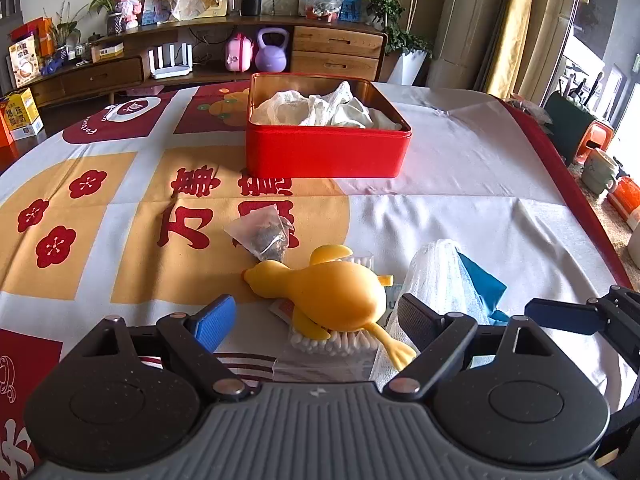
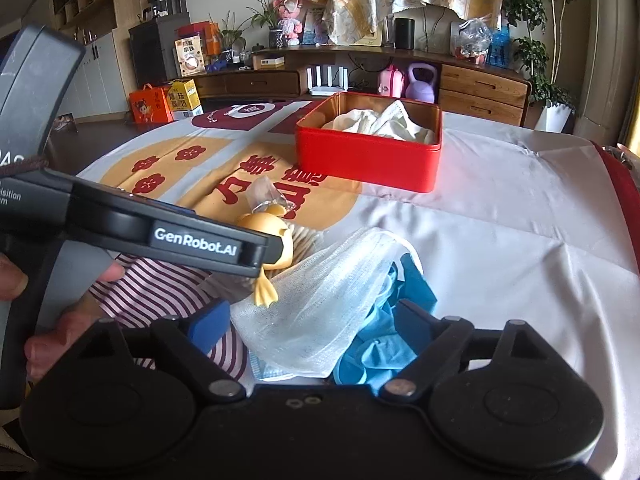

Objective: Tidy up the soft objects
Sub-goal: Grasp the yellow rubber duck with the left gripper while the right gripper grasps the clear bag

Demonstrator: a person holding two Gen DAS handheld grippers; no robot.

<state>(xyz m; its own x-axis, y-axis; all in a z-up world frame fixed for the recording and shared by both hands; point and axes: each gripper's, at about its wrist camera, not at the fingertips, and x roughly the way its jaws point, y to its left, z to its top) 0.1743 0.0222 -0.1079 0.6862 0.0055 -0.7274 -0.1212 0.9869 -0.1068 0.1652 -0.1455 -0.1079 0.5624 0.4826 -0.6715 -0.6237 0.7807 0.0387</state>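
Observation:
A soft yellow duck toy (image 1: 332, 292) lies on a pack of cotton swabs (image 1: 332, 345), between the open fingers of my left gripper (image 1: 316, 320). A white mesh cloth (image 1: 440, 280) and blue gloves (image 1: 484, 280) lie to its right. A red tin box (image 1: 328, 152) holding white cloths (image 1: 320, 110) stands further back. In the right wrist view my right gripper (image 2: 314, 326) is open over the mesh cloth (image 2: 320, 308) and blue gloves (image 2: 376, 352). The duck (image 2: 266, 224) is partly hidden behind the left gripper's body (image 2: 168, 232). A striped cloth (image 2: 160, 292) lies at the left.
A clear bag of dark bits (image 1: 264, 232) lies just beyond the duck. The table carries a printed cloth (image 1: 100, 200) with a red edge at the right (image 1: 560, 184). A wooden sideboard (image 1: 240, 60) with many items stands behind the table.

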